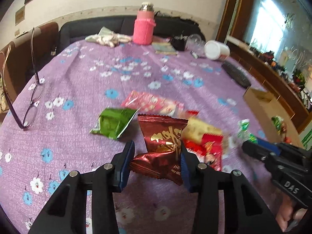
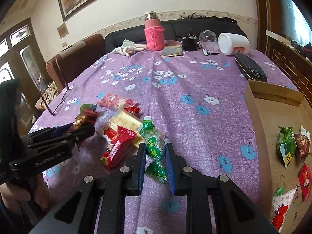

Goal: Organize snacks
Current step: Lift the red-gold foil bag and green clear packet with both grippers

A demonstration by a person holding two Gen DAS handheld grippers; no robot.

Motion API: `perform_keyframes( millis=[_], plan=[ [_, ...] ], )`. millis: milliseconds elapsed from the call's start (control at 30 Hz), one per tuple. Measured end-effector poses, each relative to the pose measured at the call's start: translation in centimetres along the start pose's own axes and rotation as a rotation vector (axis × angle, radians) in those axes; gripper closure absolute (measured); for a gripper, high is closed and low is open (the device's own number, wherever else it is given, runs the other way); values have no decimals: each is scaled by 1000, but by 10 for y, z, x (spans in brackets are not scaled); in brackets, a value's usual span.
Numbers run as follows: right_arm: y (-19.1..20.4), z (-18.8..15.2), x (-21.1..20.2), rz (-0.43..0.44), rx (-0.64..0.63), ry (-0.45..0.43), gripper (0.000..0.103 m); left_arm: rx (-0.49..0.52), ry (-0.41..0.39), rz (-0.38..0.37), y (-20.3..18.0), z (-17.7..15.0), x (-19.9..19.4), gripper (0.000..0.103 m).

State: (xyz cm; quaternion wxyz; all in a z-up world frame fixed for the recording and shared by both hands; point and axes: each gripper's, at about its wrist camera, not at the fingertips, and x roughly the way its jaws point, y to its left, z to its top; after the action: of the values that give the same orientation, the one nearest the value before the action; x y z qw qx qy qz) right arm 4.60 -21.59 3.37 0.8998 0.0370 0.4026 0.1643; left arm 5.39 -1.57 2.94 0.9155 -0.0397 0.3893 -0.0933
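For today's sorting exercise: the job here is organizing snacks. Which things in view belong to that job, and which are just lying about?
Part of the job:
- dark red snack packet in the left gripper
- green wrapped candy in the right gripper
- loose snack pile
- cardboard box

Lying about:
- glasses
- pink bottle
- white jar
- black case
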Motion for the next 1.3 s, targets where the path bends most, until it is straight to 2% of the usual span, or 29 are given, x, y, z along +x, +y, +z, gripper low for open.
perform_keyframes(
  millis=[167,567,933,1300],
  plan=[
    [-5,0,4,-16,18,11,82,14,-36,-23,-7,2,-5,60],
    [-14,1,6,-14,57,14,82,26,-24,-54,-15,-1,-3,60],
    [-13,2,-1,2,61,-14,82,63,-50,-33,-23,-2,-8,60],
    [-17,2,-5,3,77,-29,82,44,-60,-44,-19,-1,-10,60]
  ],
)
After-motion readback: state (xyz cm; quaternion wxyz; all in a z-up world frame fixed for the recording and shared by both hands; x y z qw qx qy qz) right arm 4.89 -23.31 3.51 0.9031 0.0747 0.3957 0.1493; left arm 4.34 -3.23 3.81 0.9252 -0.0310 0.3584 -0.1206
